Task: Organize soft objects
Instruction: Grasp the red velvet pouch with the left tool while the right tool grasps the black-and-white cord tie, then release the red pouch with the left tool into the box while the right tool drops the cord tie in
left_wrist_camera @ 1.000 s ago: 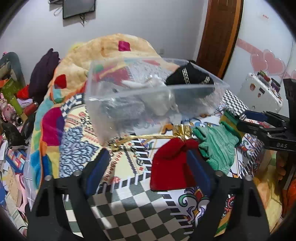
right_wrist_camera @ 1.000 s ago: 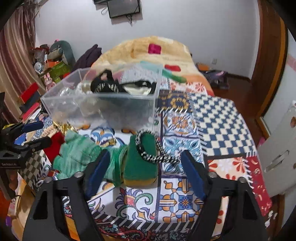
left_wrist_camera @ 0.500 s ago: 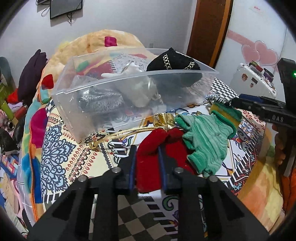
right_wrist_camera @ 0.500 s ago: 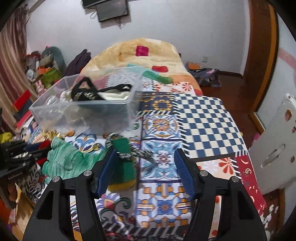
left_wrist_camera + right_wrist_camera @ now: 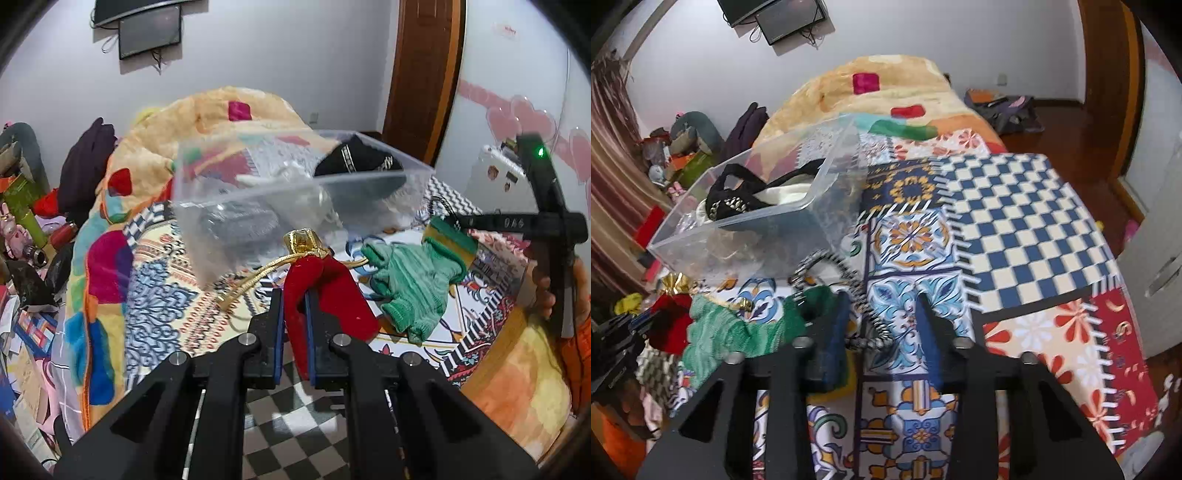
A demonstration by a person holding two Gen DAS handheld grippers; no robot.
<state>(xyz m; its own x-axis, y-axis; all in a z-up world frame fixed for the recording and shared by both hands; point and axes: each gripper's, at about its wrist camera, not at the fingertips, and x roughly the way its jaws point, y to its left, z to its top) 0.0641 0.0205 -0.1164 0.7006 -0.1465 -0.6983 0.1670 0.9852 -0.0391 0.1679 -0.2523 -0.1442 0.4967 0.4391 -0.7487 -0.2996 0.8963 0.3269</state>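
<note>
A bedroom with pale walls, a wooden door (image 5: 424,74) and a wall-mounted screen (image 5: 149,31); a bed (image 5: 1015,229) covered in a bright patchwork quilt fills the foreground. A clear plastic bin (image 5: 295,206) sits on the quilt, already holding a black cloth item with a chain trim (image 5: 356,160) and pale fabrics.

Just in front of the bin, the left gripper (image 5: 294,314) has its fingers pressed nearly together, pinching a fold of a red pouch (image 5: 332,291) with a gold neck and a gold cord (image 5: 255,280). The pouch is lifted off the quilt, its gold top level with the bin's near wall.

To the right of the pouch, in front of the bin, a green knitted glove (image 5: 413,280) lies on the quilt.

The right gripper (image 5: 882,325) has its fingers partly open, straddling a black-and-white beaded loop (image 5: 857,295) that rests on the glove's dark green cuff (image 5: 809,306) in front of the bin. Whether the fingers touch the loop cannot be told.
</note>
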